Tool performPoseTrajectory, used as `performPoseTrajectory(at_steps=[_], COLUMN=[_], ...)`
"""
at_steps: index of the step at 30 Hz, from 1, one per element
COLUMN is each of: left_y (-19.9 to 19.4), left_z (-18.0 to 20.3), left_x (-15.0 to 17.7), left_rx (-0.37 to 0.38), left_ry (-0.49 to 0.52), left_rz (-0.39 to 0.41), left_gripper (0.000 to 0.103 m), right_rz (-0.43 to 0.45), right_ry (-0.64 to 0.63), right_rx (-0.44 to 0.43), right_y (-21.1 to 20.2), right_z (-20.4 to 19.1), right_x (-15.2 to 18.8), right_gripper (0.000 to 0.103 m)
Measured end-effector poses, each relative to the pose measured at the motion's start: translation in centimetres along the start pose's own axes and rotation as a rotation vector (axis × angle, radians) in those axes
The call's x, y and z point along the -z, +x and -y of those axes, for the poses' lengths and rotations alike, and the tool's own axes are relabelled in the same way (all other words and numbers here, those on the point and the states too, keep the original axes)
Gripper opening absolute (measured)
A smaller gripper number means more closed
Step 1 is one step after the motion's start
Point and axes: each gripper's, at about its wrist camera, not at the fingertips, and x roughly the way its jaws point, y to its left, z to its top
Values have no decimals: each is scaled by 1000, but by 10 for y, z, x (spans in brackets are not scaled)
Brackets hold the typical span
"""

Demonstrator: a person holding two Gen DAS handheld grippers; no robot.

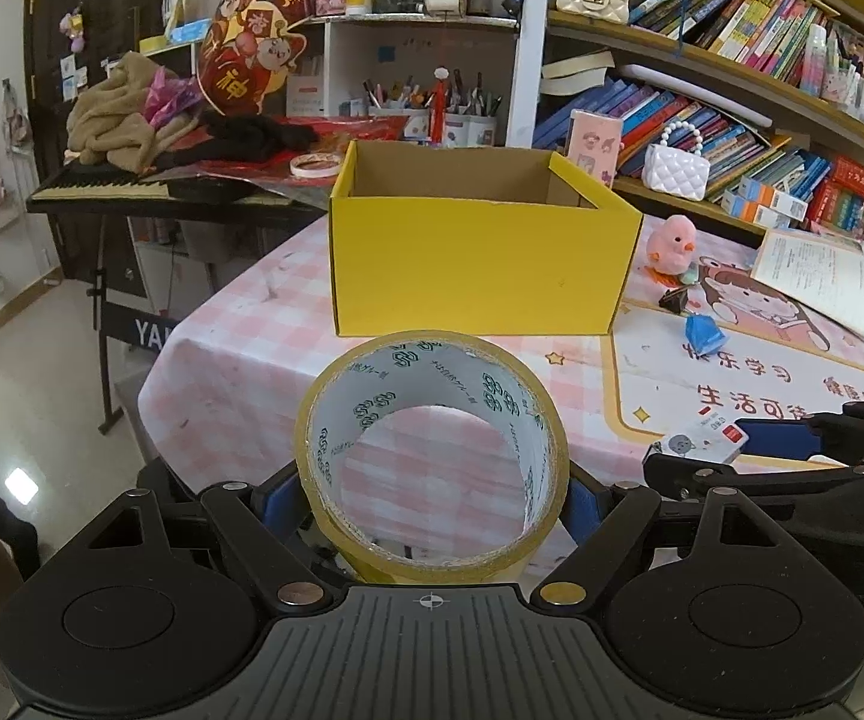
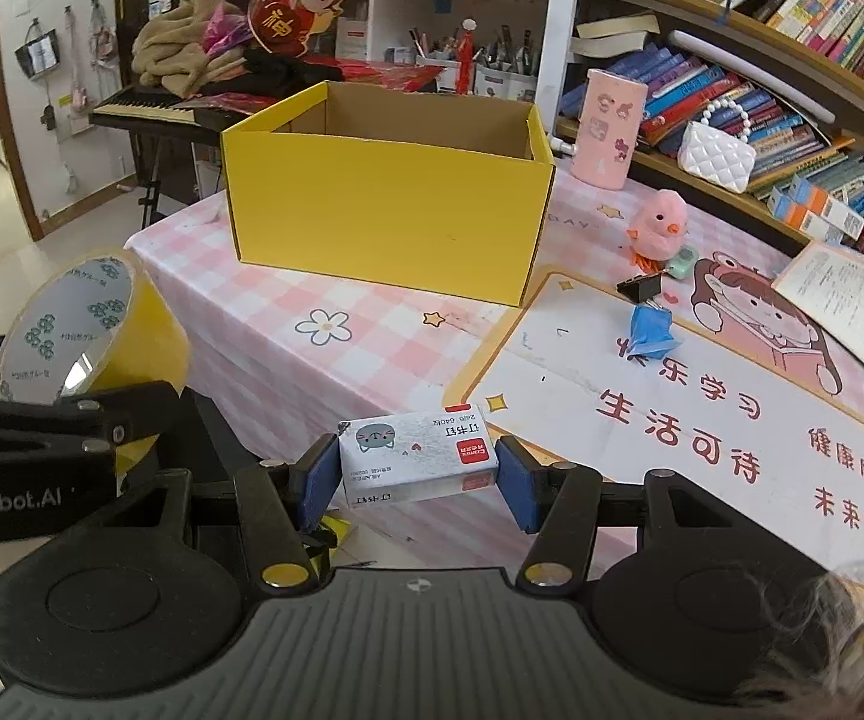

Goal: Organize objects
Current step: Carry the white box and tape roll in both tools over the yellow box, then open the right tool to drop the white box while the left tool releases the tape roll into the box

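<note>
1. The left gripper (image 1: 432, 495) is clamping its jaws across the outer sides of the tape roll (image 1: 432, 456), carrying it above the near edge of the tabletop (image 1: 240, 360). I judge it light and rigid, though its smooth curved wall could be slipping.
2. The right gripper (image 2: 414, 483) is squeezing the staple box (image 2: 417, 456) by its short ends; thin card, likely crushing under hard pressure.
3. The roll is showing yellowish tape over a white printed core; the small box is wearing a grey cat face and red label.
4. The yellow box (image 2: 390, 216) is standing open just ahead.
</note>
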Motion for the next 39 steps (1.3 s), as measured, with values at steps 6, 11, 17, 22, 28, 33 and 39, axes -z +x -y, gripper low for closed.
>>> performPoseTrajectory(at_steps=[6, 11, 17, 22, 28, 33, 39], left_y=[6, 18, 49, 94, 151, 190, 227], left_z=[-2, -1, -3, 7, 16, 15, 15], left_x=[-23, -67, -126, -163, -182, -194, -197], left_rx=[3, -14, -24, -52, -63, -70, -77], left_ry=[-18, -12, -13, 14, 25, 5, 7], left_rz=[38, 117, 174, 160, 69, -31, -160], left_gripper=[83, 83, 83, 83, 83, 83, 84], right_rz=[20, 98, 173, 192, 148, 110, -1], right_ry=[29, 52, 100, 113, 139, 116, 55], right_rx=[-6, -23, -42, -43, -58, -75, -124], right_y=[8, 18, 43, 80, 128, 165, 217], right_z=[5, 17, 40, 63, 82, 86, 80], right_x=[-24, -66, -130, -176, -213, -238, -258], right_gripper=[54, 54, 54, 53, 54, 54, 54])
